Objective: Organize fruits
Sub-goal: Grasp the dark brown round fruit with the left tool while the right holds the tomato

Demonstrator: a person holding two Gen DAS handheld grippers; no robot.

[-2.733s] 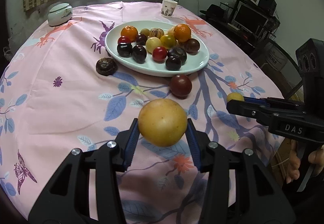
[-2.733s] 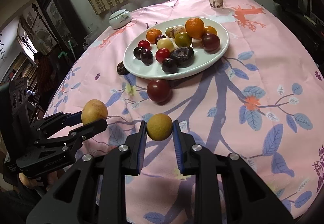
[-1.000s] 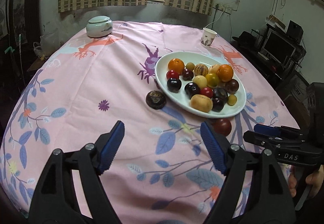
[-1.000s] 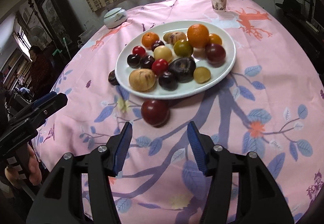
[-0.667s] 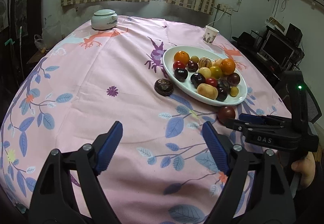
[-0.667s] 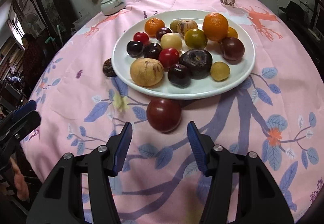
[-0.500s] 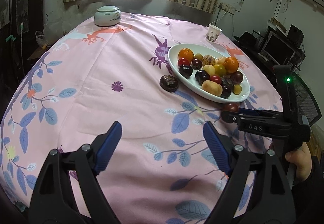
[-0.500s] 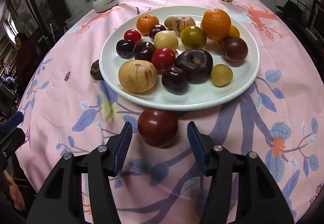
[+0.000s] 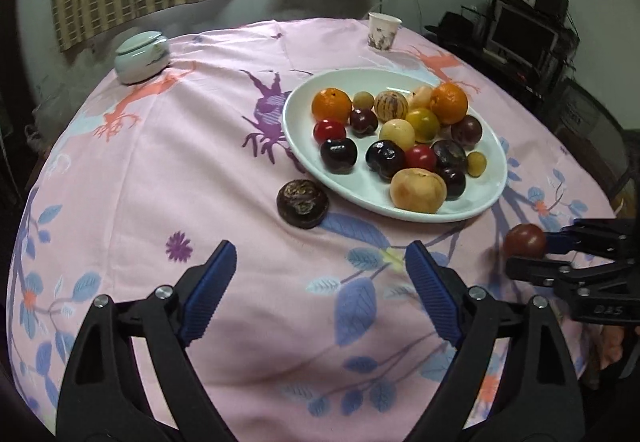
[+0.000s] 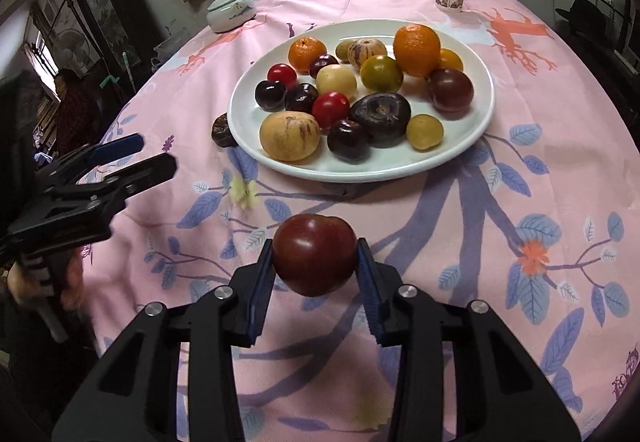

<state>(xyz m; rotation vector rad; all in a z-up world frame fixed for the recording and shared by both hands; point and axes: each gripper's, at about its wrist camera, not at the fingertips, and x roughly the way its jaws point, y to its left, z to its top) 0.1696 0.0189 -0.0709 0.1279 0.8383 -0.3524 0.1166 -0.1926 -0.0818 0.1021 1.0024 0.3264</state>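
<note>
A dark red round fruit (image 10: 314, 266) sits between the blue pads of my right gripper (image 10: 315, 244), whose jaws are closing and touch it on both sides, just above the pink cloth. In the left wrist view the same fruit (image 9: 525, 241) shows at the tip of the right gripper (image 9: 534, 251). The white plate (image 10: 486, 110) beyond holds several fruits: oranges, dark plums, red and yellow ones. A dark brown fruit (image 9: 303, 203) lies on the cloth by the plate's (image 9: 492, 178) left rim. My left gripper (image 9: 319, 248) hovers short of it, jaws opening, nothing between them.
A lidded ceramic jar (image 9: 142, 57) and a paper cup (image 9: 383, 31) stand at the far side of the round table. The left gripper (image 10: 156, 151) and the hand holding it are at the table's left edge. A person (image 10: 74, 106) stands in the room behind.
My right gripper moved forward over the dark red fruit and its jaws closed in on it. The left gripper spread wider and swung down toward the dark brown fruit.
</note>
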